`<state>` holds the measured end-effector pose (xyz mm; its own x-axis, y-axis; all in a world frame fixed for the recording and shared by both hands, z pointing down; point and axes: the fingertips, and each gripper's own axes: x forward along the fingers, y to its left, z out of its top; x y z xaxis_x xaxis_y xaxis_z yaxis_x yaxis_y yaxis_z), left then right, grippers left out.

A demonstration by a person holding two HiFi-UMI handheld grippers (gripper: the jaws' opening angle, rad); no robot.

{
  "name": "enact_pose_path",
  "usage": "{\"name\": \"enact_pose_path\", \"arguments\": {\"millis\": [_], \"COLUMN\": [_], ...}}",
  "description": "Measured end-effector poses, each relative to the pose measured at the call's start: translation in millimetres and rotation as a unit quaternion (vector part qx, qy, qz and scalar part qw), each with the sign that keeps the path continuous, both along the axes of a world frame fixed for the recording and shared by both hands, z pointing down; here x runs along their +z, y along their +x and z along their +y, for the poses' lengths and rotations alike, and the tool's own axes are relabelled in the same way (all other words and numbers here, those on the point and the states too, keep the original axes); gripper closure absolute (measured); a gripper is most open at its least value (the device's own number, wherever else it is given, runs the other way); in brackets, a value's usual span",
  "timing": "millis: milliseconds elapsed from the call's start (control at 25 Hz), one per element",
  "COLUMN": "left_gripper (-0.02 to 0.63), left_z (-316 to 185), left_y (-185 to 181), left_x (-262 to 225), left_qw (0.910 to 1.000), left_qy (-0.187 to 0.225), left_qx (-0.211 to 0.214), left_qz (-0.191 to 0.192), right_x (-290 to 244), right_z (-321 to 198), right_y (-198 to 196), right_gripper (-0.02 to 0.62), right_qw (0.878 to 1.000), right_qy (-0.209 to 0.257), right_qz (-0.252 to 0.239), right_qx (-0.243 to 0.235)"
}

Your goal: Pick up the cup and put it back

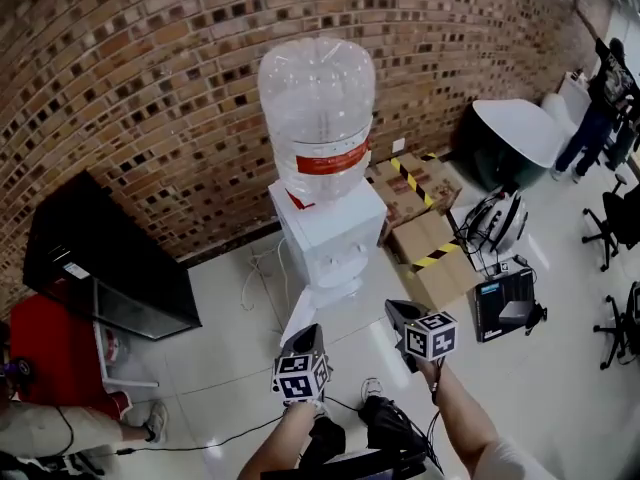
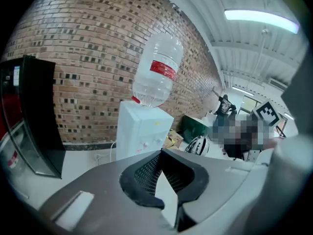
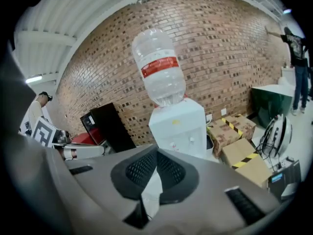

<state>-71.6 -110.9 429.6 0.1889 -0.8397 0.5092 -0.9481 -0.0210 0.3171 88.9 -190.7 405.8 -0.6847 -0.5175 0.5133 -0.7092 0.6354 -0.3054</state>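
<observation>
Cup: I can't find it in any view. My left hand-held gripper [image 1: 309, 329] and right hand-held gripper [image 1: 396, 309] are both pressed together, empty, pointing at the dispenser [image 1: 328, 233] by the brick wall [image 1: 150, 88].

Wall [image 1: 150, 88] of mottled brown, tan and dark bricks. White water dispenser [image 1: 330, 233], topped by a clear bottle [image 1: 317, 108] with a red label band. Black cabinet [image 1: 110, 268]; a red surface [image 1: 50, 353]. Brown cardboard boxes [image 1: 425, 243] with yellow-and-black striped tape. Pale, glossy floor [image 1: 540, 388]. The left gripper [image 2: 159, 155] and right gripper [image 3: 156, 153] are grey, with black mesh-patterned pads [image 2: 144, 173]. Each marker cube [image 1: 431, 335] shows black-and-white squares.
</observation>
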Motion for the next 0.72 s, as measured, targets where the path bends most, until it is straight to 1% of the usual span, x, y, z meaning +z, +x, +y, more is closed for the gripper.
{"name": "enact_pose_path", "arguments": {"millis": [80, 200, 360, 560, 720], "left_gripper": [0.603, 0.603, 0.603, 0.603, 0.603], "left_z": [0, 9, 16, 24, 32], "left_y": [7, 11, 20, 32, 41], "left_x": [-21, -47, -75, -100, -107], "left_qw": [0.9996, 0.9977, 0.9949, 0.9900, 0.9868], "left_qy": [0.015, 0.034, 0.056, 0.081, 0.089], "left_qx": [0.023, 0.057, 0.084, 0.116, 0.135], "left_qz": [0.002, -0.011, -0.007, 0.003, 0.005], "right_x": [-31, -61, -88, -96, -94], "right_z": [10, 37, 72, 109, 116], "right_y": [3, 3, 2, 0, 1], "right_gripper": [0.584, 0.584, 0.584, 0.584, 0.584], "right_qw": [1.000, 0.999, 0.998, 0.996, 0.994], "right_qy": [0.019, 0.041, 0.064, 0.064, 0.051], "right_qz": [0.003, 0.010, -0.005, -0.030, -0.052], "right_qx": [-0.003, -0.004, 0.016, 0.046, 0.077]}}
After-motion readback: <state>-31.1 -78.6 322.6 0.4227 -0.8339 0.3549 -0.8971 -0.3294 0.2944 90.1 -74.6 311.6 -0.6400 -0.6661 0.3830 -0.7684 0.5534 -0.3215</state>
